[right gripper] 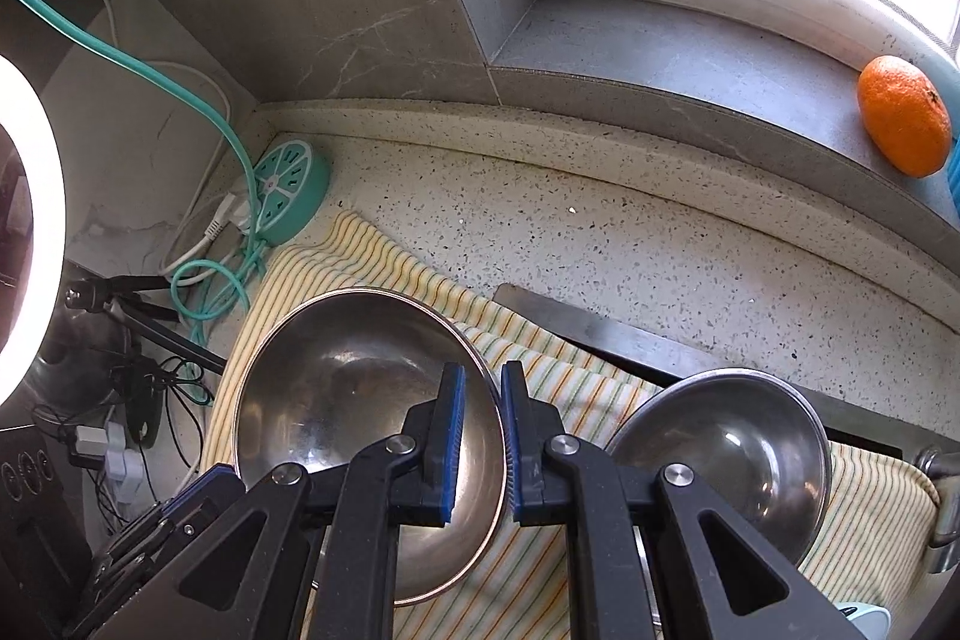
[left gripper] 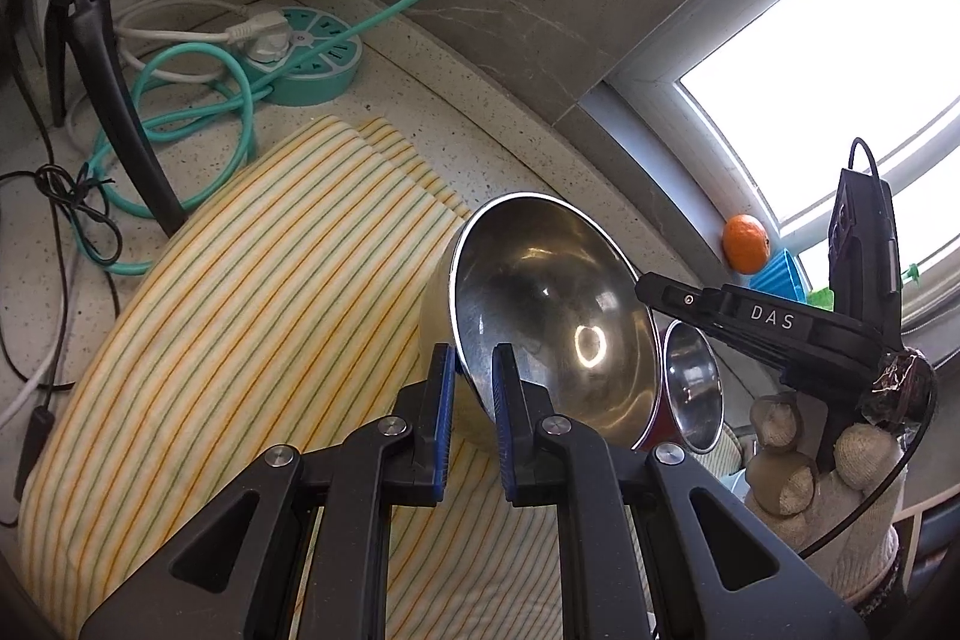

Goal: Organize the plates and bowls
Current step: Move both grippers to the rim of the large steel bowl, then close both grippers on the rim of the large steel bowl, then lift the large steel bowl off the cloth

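Speckled counter [left gripper: 396, 76] runs under a window, with a striped cloth [left gripper: 240, 280] spread across it and a teal power hub [left gripper: 312, 52] in the corner.

From your left wrist view, the left gripper [left gripper: 474, 370] is clenched on the rim of the big bowl [left gripper: 558, 304]. One pad sits outside the wall, the other inside, and the bowl hangs tilted above the cloth with its mouth facing you. Just to its right a small bowl [left gripper: 696, 382] shows edge-on, with your gloved hand [left gripper: 822, 466] and the right tool beside it. An orange [left gripper: 746, 244] rests on the sill beyond.

From your right wrist view, the right gripper [right gripper: 483, 400] is nearly closed, and the big bowl's [right gripper: 360, 400] right rim passes between its pads, so I judge it pinches that rim too. The small bowl [right gripper: 726, 454] lies apart to the right of the fingers, on the cloth [right gripper: 600, 382] by the sink edge [right gripper: 660, 334]. It is not held.

As for progress, nothing looks sorted yet. Both bowls are unstacked, no plates show, and the big bowl has yet to be set down.
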The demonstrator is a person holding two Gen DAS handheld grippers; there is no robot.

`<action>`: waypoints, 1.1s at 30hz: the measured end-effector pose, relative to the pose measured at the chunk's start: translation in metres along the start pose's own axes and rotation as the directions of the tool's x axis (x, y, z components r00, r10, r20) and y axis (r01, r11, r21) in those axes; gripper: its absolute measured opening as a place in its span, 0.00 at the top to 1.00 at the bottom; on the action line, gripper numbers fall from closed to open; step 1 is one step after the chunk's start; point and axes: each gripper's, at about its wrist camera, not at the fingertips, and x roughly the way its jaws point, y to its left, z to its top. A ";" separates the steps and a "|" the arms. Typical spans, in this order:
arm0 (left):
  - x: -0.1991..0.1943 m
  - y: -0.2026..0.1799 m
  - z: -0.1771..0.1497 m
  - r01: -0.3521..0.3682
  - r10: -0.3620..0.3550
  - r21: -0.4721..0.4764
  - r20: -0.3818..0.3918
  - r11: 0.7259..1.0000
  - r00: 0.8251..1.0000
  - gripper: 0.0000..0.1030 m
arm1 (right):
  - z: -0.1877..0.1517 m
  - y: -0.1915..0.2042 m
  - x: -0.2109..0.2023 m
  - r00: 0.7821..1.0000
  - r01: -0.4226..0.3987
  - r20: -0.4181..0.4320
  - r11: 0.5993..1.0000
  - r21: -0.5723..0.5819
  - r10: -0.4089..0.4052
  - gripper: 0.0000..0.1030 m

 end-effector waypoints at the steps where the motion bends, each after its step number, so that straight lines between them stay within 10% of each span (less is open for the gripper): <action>1: 0.002 0.001 0.000 -0.001 0.001 -0.003 -0.006 1.000 1.000 0.89 | 0.000 0.000 0.001 1.000 0.003 -0.002 1.000 -0.003 -0.003 0.89; 33: -0.024 0.015 -0.001 0.005 -0.005 -0.006 -0.003 1.000 1.000 0.90 | -0.025 0.020 -0.013 0.999 -0.006 -0.031 1.000 -0.006 0.005 0.91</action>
